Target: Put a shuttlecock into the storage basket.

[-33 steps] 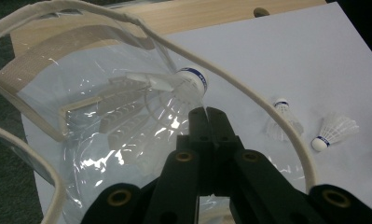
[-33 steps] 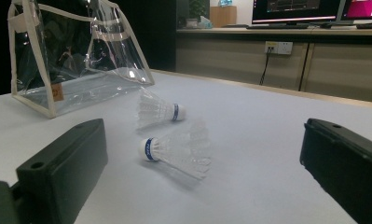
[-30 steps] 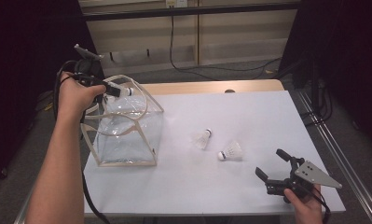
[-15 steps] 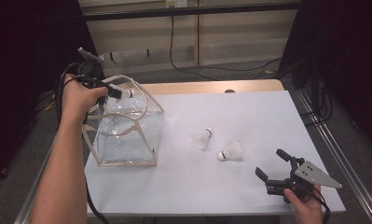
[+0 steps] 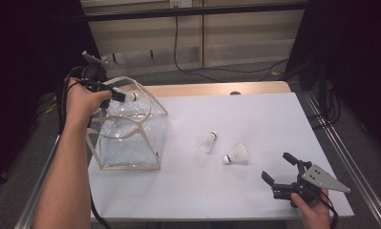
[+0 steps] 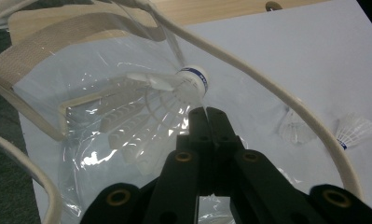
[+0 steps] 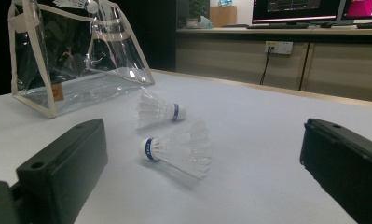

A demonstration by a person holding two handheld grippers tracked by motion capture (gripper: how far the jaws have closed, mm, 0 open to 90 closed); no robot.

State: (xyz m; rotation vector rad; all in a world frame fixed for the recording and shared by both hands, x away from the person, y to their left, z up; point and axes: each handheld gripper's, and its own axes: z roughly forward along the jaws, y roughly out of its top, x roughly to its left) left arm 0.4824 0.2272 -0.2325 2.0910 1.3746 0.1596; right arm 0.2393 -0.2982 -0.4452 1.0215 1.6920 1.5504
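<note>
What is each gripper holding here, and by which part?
Left gripper: shut on a white feathered shuttlecock, pinched by its skirt near the cork, above the clear plastic bag. Right gripper: open, holding nothing.

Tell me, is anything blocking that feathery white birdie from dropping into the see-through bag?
Nothing visible blocks it. The left claw holds the white feathered shuttlecock over the open mouth of the clear plastic bag with beige trim. The beige carry handle arches close beside the shuttlecock's cork and could brush it on the way down.

Bag (image 5: 131,138) at table's (image 5: 255,109) left; two shuttlecocks (image 5: 207,141) (image 5: 237,154) side by side right of bag, mid-table.
</note>
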